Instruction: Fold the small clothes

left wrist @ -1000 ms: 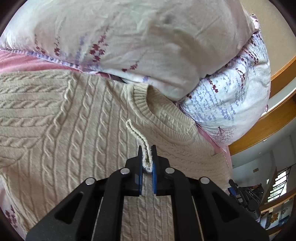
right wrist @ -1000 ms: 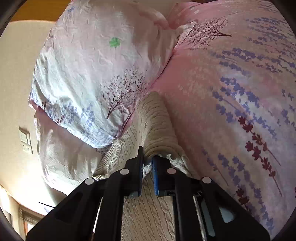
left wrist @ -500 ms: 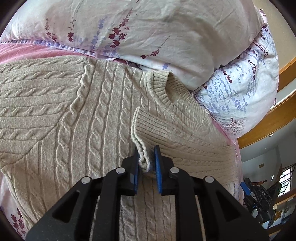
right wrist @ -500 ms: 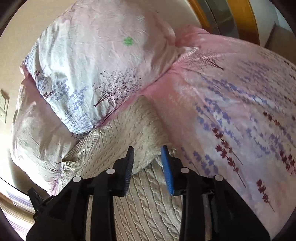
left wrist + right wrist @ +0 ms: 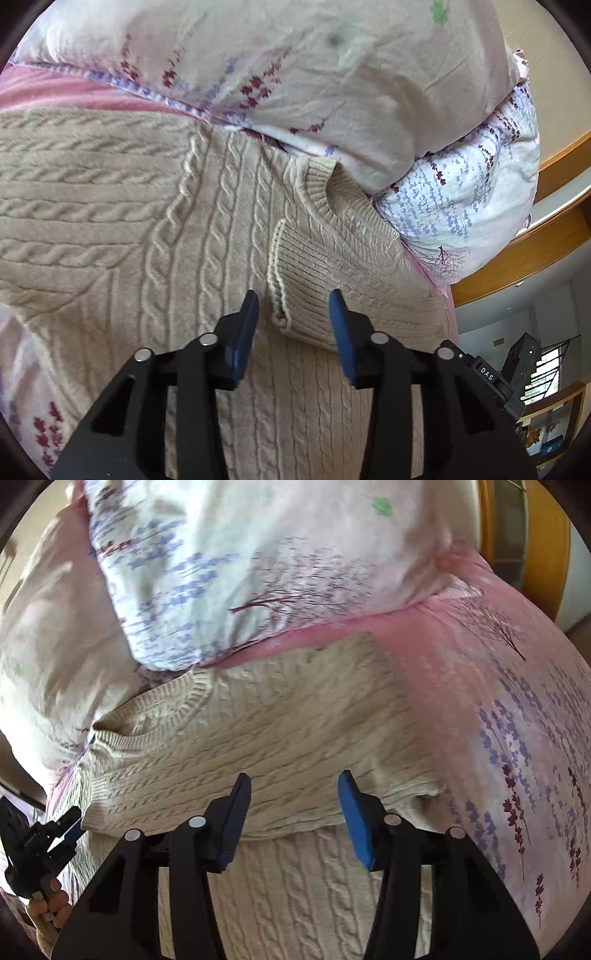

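A beige cable-knit sweater is lying flat on a bed with a pink floral sheet, its ribbed neckline pointing toward the floral pillows that are resting ahead of both tools. The left hand-held gripper is hovering just over the sweater with its blue-padded jaws standing wide apart, gripping nothing; the ribbed sleeve cuff is lying folded across the chest right ahead of and between its fingertips, though whether the pads are touching the knit cannot be told. The right hand-held gripper is likewise spreading its jaws wide and holding nothing, poised above the folded-over sleeve, whose lower edge is running crosswise just under its fingertips. Beyond that fold, the neckline is sitting ahead and to the left of this gripper, and the bare pink sheet is stretching away to its right. At the far lower left of the right wrist view, the other hand-held gripper is showing, with fingers of the person's hand wrapped around it.
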The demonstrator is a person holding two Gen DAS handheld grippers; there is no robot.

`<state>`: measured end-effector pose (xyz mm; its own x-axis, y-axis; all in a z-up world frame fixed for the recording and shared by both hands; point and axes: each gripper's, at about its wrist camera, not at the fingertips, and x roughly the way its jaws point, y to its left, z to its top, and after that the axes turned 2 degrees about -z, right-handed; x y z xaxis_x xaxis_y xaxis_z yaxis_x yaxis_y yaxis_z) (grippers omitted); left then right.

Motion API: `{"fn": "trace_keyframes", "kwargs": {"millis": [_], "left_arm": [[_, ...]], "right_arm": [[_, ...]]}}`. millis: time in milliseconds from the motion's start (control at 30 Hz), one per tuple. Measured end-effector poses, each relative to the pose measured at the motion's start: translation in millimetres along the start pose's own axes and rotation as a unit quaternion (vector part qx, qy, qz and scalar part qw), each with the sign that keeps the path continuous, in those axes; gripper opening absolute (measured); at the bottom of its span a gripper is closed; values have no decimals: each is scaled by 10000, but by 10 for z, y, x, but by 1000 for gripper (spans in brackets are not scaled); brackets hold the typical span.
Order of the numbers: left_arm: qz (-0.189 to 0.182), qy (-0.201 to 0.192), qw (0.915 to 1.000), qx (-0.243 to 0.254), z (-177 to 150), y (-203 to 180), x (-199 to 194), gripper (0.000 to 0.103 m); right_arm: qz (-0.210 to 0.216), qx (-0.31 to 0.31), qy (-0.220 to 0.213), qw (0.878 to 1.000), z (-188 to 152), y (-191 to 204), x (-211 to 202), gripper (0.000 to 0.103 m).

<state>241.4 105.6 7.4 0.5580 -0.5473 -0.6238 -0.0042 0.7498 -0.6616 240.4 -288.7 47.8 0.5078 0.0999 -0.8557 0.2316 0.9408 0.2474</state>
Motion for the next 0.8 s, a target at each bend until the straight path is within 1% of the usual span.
{"fn": "trace_keyframes", "kwargs": {"millis": [100, 167, 233, 333, 433, 500, 533, 600, 700, 800], "left_arm": [[126, -280, 9995, 66, 7, 118, -355, 45], [326, -509, 9981, -89, 6, 314, -647, 46], [591, -721, 9950, -354, 4, 588, -937, 46], [1000, -998, 9866, -813, -2, 1019, -1314, 46], [1235, -1203, 9758, -1347, -7, 1420, -1603, 46], [1368, -1234, 9702, -1572, -8, 1611, -1693, 46], [1387, -1229, 9676, -1717, -12, 1699, -1719, 46], [1323, -1245, 9631, -1987, -16, 1830, -1733, 44], [1165, -1437, 9578, -2200, -26, 1864, -1739, 43], [942, -1562, 9522, -2450, -27, 1834, -1656, 42]], "right_arm": [[122, -584, 46, 9982, -63, 397, 45, 55], [71, -949, 91, 9954, -129, 663, 143, 55], [-20, -1229, 105, 9924, -168, 870, 217, 55], [-238, -1678, 68, 9855, -247, 1177, 306, 57], [-511, -2104, -5, 9763, -350, 1385, 388, 57], [-747, -2361, -3, 9688, -435, 1466, 456, 57], [-789, -2400, -113, 9675, -455, 1479, 440, 58], [-757, -2342, -64, 9692, -441, 1460, 429, 58], [-560, -2060, 134, 9769, -377, 1383, 415, 60], [-560, -2048, 143, 9771, -386, 1402, 409, 61]]}}
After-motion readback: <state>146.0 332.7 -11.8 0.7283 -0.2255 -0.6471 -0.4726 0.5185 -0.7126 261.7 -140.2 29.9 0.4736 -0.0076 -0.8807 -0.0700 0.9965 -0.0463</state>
